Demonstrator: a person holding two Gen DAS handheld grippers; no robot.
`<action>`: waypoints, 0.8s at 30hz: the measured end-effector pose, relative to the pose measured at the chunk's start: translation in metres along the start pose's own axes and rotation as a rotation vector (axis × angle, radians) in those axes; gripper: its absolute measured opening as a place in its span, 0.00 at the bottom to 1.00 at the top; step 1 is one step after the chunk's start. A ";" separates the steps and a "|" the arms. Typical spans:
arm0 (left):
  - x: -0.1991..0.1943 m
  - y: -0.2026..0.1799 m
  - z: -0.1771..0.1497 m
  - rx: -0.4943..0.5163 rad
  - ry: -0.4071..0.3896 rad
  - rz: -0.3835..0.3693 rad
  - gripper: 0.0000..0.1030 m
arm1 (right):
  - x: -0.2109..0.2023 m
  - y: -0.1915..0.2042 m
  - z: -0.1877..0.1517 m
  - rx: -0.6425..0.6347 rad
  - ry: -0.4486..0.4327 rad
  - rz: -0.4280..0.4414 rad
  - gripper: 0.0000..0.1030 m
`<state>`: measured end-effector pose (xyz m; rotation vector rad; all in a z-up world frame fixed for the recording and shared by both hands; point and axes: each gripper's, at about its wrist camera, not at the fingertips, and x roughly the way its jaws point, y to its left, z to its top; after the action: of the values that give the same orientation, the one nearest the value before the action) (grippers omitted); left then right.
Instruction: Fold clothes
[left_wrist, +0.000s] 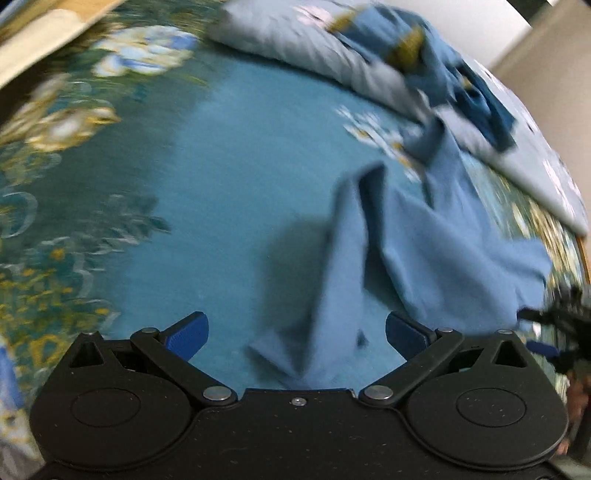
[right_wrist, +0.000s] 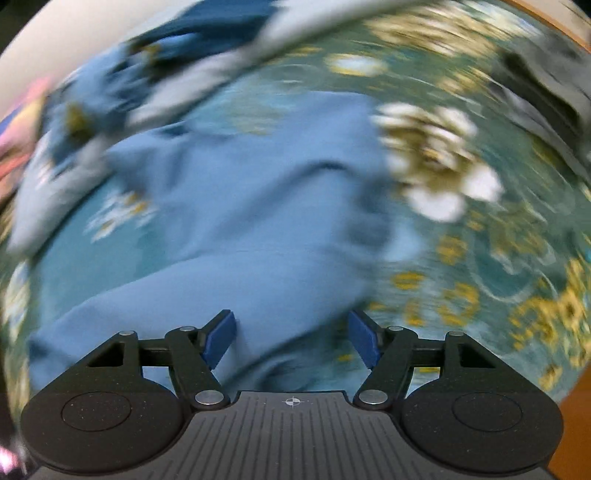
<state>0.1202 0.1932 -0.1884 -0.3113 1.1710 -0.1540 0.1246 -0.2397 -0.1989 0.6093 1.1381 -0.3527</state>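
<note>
Light blue cloth, a shirt (right_wrist: 258, 206) I think (both views are blurry), lies crumpled on the teal flowered bedspread (left_wrist: 110, 184). The left gripper (left_wrist: 297, 332) is wide open above one floppy end. The right gripper (right_wrist: 291, 338) is open too, over the shirt, holding nothing.

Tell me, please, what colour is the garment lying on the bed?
The garment is plain light blue, lying on a teal floral bedspread; the left wrist view shows it best.
</note>
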 end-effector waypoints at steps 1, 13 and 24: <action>0.006 -0.004 0.000 0.022 0.013 0.005 0.98 | 0.002 -0.007 -0.001 0.039 -0.001 0.006 0.64; 0.056 -0.032 0.015 0.132 0.125 0.073 0.30 | 0.011 -0.011 0.024 0.089 0.038 0.142 0.12; -0.016 -0.046 0.050 0.298 -0.189 0.182 0.00 | -0.053 -0.010 0.086 -0.132 -0.152 0.037 0.05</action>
<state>0.1620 0.1625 -0.1421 0.0433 0.9671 -0.1342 0.1613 -0.3027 -0.1290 0.4792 0.9949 -0.2844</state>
